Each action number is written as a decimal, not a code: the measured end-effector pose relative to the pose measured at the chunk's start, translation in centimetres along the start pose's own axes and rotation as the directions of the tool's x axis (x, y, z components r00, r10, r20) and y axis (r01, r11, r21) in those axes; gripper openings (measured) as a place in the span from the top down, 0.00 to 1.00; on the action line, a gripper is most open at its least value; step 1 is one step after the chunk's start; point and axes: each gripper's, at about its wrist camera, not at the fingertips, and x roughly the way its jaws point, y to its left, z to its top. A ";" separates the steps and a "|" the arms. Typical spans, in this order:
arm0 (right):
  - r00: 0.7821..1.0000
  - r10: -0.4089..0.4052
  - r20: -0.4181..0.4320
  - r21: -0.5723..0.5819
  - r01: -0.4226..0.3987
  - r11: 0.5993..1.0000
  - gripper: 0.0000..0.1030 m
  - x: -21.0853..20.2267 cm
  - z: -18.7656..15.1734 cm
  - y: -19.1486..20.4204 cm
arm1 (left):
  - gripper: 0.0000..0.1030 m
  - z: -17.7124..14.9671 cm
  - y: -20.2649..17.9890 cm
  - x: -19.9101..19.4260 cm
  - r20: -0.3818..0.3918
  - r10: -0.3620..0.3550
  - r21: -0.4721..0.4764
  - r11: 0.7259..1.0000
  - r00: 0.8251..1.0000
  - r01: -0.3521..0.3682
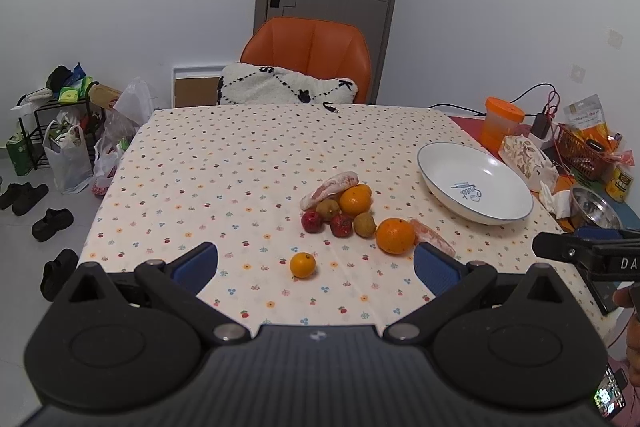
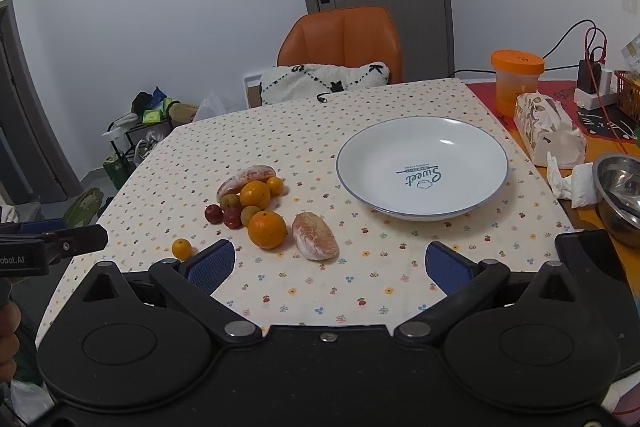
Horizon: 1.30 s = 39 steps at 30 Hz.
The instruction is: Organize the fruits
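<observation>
Left gripper (image 1: 316, 261) foremost; peeled segment (image 2: 315, 235) unobstructed only rightward.

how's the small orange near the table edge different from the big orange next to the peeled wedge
The small orange is clearly smaller than the big orange. The small orange sits alone, apart from the other fruit, nearer the front edge; the big orange sits at the cluster's edge, close beside the peeled wedge. Both are round, unpeeled, orange-skinned, and rest on the tablecloth, not in the plate.
</observation>
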 end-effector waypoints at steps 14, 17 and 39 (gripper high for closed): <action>1.000 0.024 -0.001 -0.028 -0.024 0.999 0.00 2.2 0.3 -0.6 | 0.00 0.4 0.0 2.6 0.024 0.018 -0.009 1.000 1.000 -0.018; 1.000 0.024 -0.015 -0.014 -0.024 1.000 0.00 3.2 0.1 -1.0 | 0.00 0.0 0.0 3.6 0.007 0.007 -0.008 1.000 1.000 -0.007; 0.973 0.219 -0.075 0.027 -0.217 0.976 0.16 9.7 0.7 -1.6 | 0.28 -1.5 2.1 10.0 -0.105 -0.006 -0.087 0.996 0.994 -0.003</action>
